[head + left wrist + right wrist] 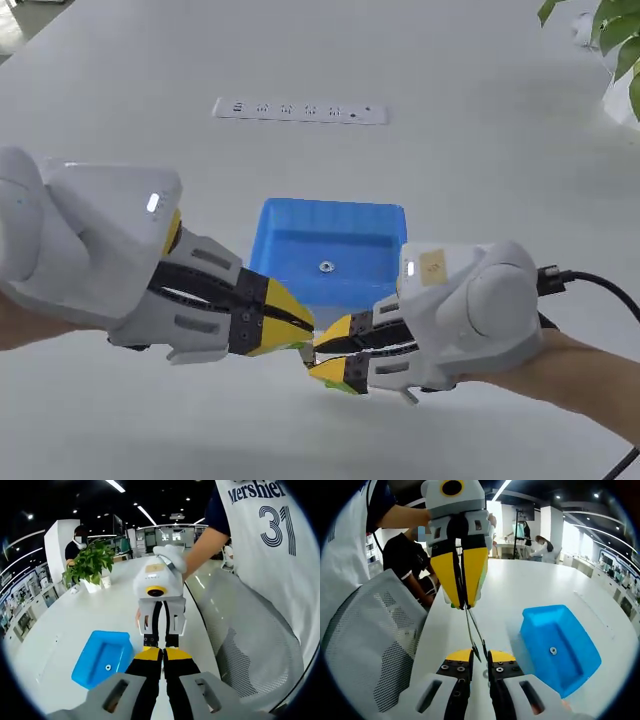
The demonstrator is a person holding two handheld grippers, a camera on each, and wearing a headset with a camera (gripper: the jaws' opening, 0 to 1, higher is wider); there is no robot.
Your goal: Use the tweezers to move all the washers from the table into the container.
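My left gripper (303, 335) and my right gripper (322, 352) meet tip to tip just in front of the blue container (385, 222). The left gripper (462, 601) is shut on thin metal tweezers (472, 630), whose two prongs reach down between the right gripper's (480, 660) jaws. Those jaws stand slightly apart around the prong tips. One washer (326, 266) lies on the container's floor, and the washer (552, 650) and container (580, 665) also show in the right gripper view. In the left gripper view the container (90, 652) lies left of the left gripper (163, 654).
A white power strip (300, 110) lies on the table beyond the container. A potted plant (610, 40) stands at the far right corner. A mesh chair (250, 645) stands by the table edge. People stand in the background.
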